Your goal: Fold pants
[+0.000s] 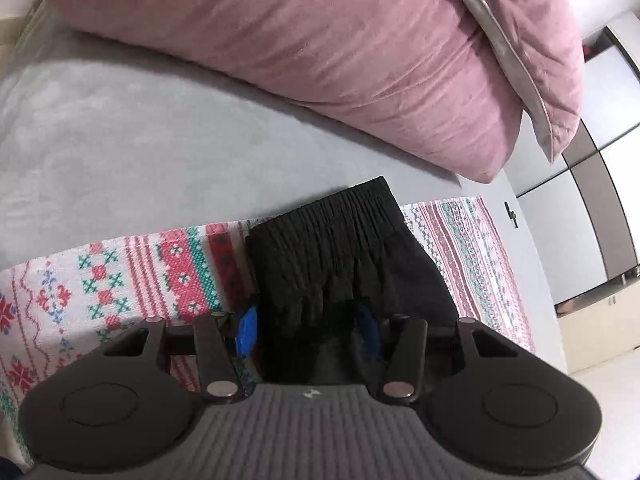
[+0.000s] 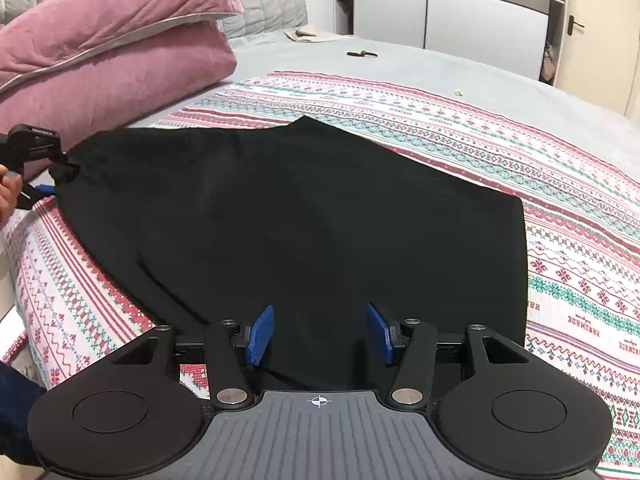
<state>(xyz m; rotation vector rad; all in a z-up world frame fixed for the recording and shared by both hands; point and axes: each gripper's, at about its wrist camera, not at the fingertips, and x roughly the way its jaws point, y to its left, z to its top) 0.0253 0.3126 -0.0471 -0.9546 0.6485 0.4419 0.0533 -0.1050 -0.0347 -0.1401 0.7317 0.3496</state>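
Black pants (image 2: pixel 304 216) spread flat on a patterned red, white and green blanket (image 2: pixel 520 152) on the bed, gathered elastic waistband (image 1: pixel 336 220) toward the pink duvet (image 1: pixel 304 40) end. In the right wrist view, lying across most of the blanket's middle, one edge reaching the near edge of the bed.

Left gripper (image 1: pixel 310 332) at the waistband end: jaws spread, blue pads (image 1: pixel 246 330) standing to either side of the bunched black fabric, which runs between them and back under the gripper body. Whether the pads press on the cloth cannot be told. Seen from the right wrist view as well, at the far left, left gripper (image 2: pixel 44 168) against the waistband corner with a hand (image 2: pixel 8 192) behind it.

Right gripper (image 2: pixel 320 334) over the opposite end of the pants: jaws spread, both blue pads (image 2: pixel 260 334) clear in the air, black fabric lying flat between and below them, not pinched.

Beyond the blanket, grey bedsheet (image 2: pixel 400 56) with a small dark object (image 2: pixel 362 54) on it; folded pink duvet stacked at the bed's head-side corner; wardrobe doors (image 2: pixel 460 0) behind.
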